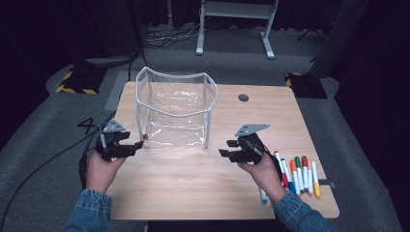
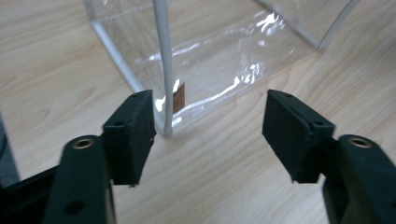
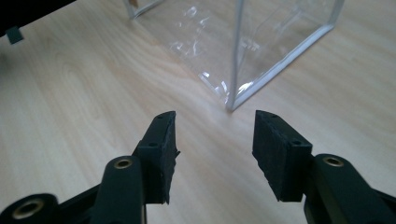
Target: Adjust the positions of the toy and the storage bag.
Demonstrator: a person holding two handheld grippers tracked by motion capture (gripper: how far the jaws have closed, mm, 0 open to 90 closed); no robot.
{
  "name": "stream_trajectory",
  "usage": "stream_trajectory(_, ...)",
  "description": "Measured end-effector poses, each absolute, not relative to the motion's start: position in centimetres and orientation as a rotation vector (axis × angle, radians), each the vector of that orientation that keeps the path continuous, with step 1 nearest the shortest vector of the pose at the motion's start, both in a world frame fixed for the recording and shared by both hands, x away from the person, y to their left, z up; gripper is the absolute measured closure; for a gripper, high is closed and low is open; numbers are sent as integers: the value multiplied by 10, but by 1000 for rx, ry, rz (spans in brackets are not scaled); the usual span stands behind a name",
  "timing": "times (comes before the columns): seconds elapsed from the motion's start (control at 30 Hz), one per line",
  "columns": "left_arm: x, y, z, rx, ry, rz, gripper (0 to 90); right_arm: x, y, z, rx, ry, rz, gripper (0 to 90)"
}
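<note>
Left gripper (image 1: 129, 145) with black fingers (image 2: 133, 133) spread wide, nothing pinched between them. Just ahead of that gap, slightly toward the left finger, the near corner of a clear plastic pouch (image 1: 176, 108), standing upright and open-topped on the tabletop (image 1: 193, 179). Not touching as far as can be told. Small brown tag (image 2: 179, 97) low on the pouch wall just beyond the white corner seam; print on it too blurred to read.

Right gripper (image 1: 227, 148) likewise with fingers (image 3: 161, 149) spread apart, bare wood between them. The pouch's other near corner a little ahead and between them, clear of both pads.

Pouch walls transparent and crinkled, catching glare; edges trimmed in white piping; rim sagging into a curve along the front. Inside appears empty, though reflections make the far bottom hard to judge. Far end of the pouch cut off at the top edge in both gripper views.

Behind the right gripper, near the tabletop's right edge, a row of markers (image 1: 300, 174) with coloured caps and white barrels, lying side by side; several partly hidden by the right hand (image 1: 263, 174), so no firm count. Left hand (image 1: 99, 171) at the tabletop's left edge, denim cuffs cut off at the bottom of the high view.

Tabletop pale wood grain, smooth, with a round dark grommet hole (image 1: 243, 97) far beyond the right fingers.
</note>
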State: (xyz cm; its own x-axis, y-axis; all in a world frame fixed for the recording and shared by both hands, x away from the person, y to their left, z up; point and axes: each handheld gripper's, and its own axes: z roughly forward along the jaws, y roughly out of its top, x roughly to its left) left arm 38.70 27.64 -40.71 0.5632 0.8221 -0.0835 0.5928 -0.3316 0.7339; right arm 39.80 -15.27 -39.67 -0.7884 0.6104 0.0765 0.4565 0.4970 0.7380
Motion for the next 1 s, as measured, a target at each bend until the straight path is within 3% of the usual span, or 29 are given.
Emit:
stream_trajectory(0.17,406,277,-411,2055,1190,388,425,418,-144,-391,889,2530,1111,548)
stream_trajectory(0.4,429,268,-415,2125,1191,431,582,449,-121,-392,880,2551,1094,560)
stream_trajectory(0.5,431,266,-415,2146,1199,416,726,455,-110,-392,847,2556,1076,579)
stream_trajectory(0.57,429,264,-415,2152,1182,434,852,458,-104,-393,830,2564,1061,655)
stream_trajectory(0.63,429,264,-415,2152,1182,441,861,459,-101,-394,824,2570,1068,709)
stream_trajectory(0.7,428,264,-416,2151,1182,443,863,459,-98,-392,799,2560,1065,864)
stream_trajectory(1.0,410,255,-417,2166,1109,411,863,439,-110,-389,760,2595,1044,871)
